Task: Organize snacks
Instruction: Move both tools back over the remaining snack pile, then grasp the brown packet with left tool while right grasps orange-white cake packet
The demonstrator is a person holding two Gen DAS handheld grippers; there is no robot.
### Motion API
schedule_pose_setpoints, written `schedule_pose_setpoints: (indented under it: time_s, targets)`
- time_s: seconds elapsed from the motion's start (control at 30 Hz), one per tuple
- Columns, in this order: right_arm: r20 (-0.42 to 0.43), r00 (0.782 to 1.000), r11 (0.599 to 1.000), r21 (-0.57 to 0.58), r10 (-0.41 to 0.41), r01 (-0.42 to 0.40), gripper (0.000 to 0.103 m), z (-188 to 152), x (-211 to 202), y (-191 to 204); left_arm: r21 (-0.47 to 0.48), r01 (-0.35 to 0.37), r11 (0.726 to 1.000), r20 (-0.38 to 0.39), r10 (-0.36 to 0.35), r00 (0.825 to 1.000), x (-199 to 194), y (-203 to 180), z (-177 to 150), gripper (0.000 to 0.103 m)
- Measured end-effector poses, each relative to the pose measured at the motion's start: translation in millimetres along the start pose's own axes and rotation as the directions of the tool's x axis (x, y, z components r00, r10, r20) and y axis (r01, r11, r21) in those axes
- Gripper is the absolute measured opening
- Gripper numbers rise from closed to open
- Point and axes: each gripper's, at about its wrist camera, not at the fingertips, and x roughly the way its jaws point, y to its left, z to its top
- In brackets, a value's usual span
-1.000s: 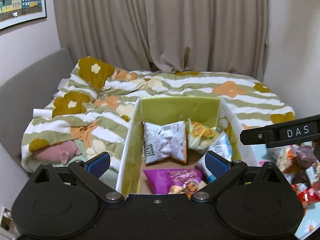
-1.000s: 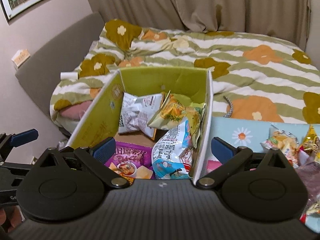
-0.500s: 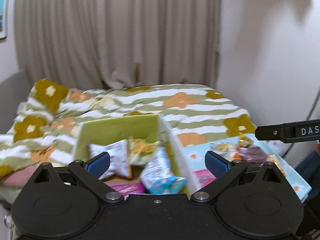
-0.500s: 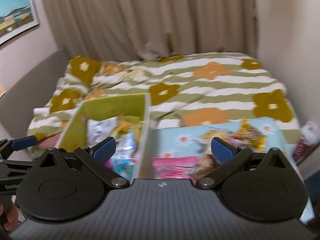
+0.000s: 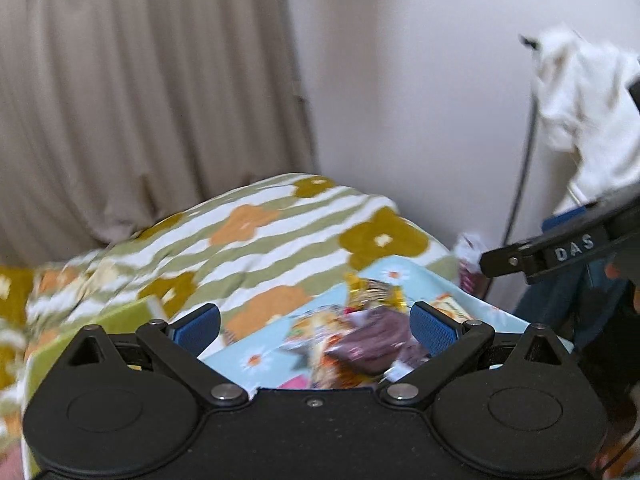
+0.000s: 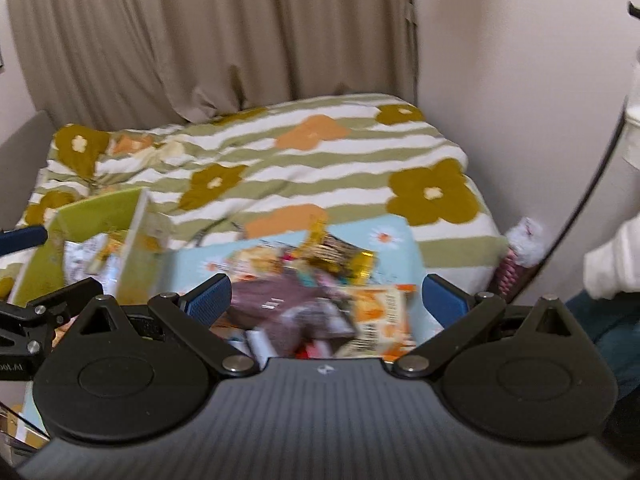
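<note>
Both grippers' fingers are spread wide and hold nothing. The left gripper point(image 5: 316, 326) and right gripper point(image 6: 326, 296) each hang over the one heap of snack packets point(image 6: 320, 280) on the pale blue mat point(image 6: 394, 240) on the bed point(image 6: 320, 160). Motion blur defeats a packet count. Left of the heap stands one green box point(image 6: 94, 216) with more packets inside.

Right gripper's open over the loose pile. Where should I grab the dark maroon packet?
Probably from above, closing the right gripper on the maroon packet's near-left edge. It lies flat on top of the pile, and the orange packet crowds its right side. Motion blur hides its seams.
</note>
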Motion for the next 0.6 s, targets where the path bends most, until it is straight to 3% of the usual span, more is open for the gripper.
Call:
schedule_pose_setpoints:
  time_s: [0.13, 0.27, 0.6]
  targets:
    - [-0.046, 0.999, 0.999, 0.038, -0.012, 0.014, 0.103, -2.6, 23.3, -35.3, 0.111, 0.069, 0.991, -0.047, -0.064, 0.997, 35.6, -29.9, 6.5, 0.102]
    - [-0.072, 0.997, 0.998, 0.061, -0.019, 0.023, 0.103, -7.8, 43.8, -60.6, 0.199, 0.106, 0.974, -0.132, -0.081, 0.988, 78.0, -54.4, 3.6, 0.102]
    - [-0.147, 0.989, 0.999, 0.049, -0.016, 0.024, 0.103, -20.8, 107.9, -75.2, 0.265, 0.153, 0.952, -0.285, -0.074, 0.956, 142.1, -70.4, -12.2, 0.099]
